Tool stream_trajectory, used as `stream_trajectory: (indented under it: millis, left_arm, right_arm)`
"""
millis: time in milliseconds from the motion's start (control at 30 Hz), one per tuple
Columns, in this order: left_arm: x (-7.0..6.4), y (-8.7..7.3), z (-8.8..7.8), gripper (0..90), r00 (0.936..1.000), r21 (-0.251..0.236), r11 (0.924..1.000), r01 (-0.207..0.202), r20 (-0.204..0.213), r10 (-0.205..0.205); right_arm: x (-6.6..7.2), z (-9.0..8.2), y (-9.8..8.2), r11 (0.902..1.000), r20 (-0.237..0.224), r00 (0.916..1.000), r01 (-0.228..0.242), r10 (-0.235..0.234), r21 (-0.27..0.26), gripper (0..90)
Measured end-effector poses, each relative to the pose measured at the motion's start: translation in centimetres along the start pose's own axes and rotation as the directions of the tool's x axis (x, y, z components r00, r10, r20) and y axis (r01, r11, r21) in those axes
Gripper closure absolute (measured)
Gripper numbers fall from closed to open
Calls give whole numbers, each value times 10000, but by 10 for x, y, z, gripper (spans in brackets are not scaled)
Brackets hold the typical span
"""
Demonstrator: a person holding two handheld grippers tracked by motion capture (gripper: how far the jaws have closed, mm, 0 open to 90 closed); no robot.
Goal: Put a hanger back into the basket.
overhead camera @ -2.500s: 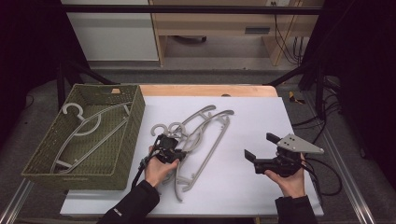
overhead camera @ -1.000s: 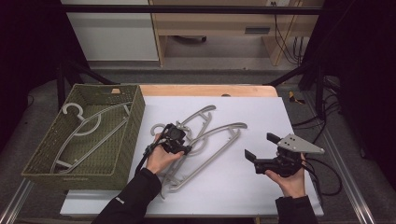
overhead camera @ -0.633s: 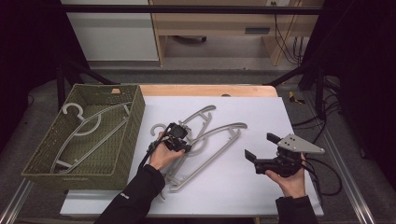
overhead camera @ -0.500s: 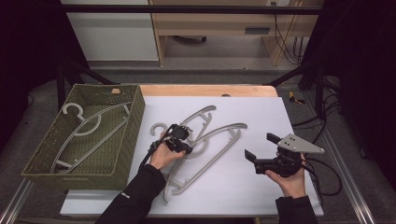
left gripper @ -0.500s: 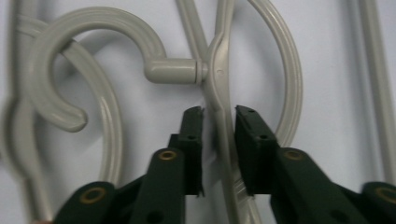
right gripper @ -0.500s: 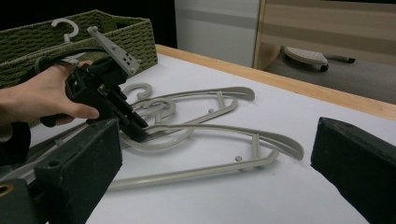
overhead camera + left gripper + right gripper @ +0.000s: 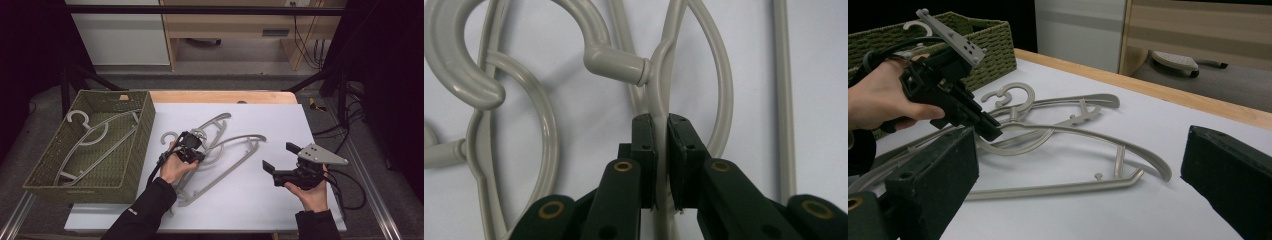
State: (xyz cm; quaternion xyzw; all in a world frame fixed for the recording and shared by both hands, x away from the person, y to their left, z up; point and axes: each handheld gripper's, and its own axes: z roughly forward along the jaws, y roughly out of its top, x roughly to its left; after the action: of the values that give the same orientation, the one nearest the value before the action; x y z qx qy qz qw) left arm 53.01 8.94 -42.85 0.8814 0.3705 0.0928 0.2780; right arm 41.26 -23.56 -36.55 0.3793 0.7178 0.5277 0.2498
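High view: one hanger (image 7: 92, 142) already lay in the basket (image 7: 132, 170); two remained on the table (image 7: 280, 200). Left gripper (image 7: 662, 125) had just clamped the upper hanger (image 7: 235, 160) near its hook; right gripper (image 7: 277, 157) idle, jaws apart.

Two pale grey plastic hangers lie partly overlapped on the white table sheet, just right of a green woven basket. The upper hanger (image 7: 212, 127) stretches away toward the far side, its curved arm pointing up and right. The lower hanger (image 7: 225, 162) lies flat with its arms spread wide, one long arm running down toward the near left, the other curving right. Its neck (image 7: 663, 95), just below the hook (image 7: 616, 60), is pinched from both sides. The hooks seem to lie close together, possibly interlocked.
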Motion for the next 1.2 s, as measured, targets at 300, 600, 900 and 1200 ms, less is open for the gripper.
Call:
stream_trajectory:
  millis: [300,600,900,1200]
  left_arm:
    - [-10,1,-26,832,9996,-645,9975,-279,63,284]
    - [-21,6,-70,831,9992,-1556,9870,-400,-68,395]
    - [-22,10,-105,831,9967,-1848,9800,-742,-468,667]
    - [-19,15,-146,831,9930,-2233,9693,-1033,-796,874]
  right_arm:
    - [0,-1,1,9999,24,10000,-95,95,-74,24]
    - [-1,-5,1,9998,56,9999,-147,147,-111,24]
    - [-3,-7,2,9997,74,9999,-149,150,-205,24]
    - [-3,-7,2,9996,97,9997,-209,211,-212,24]
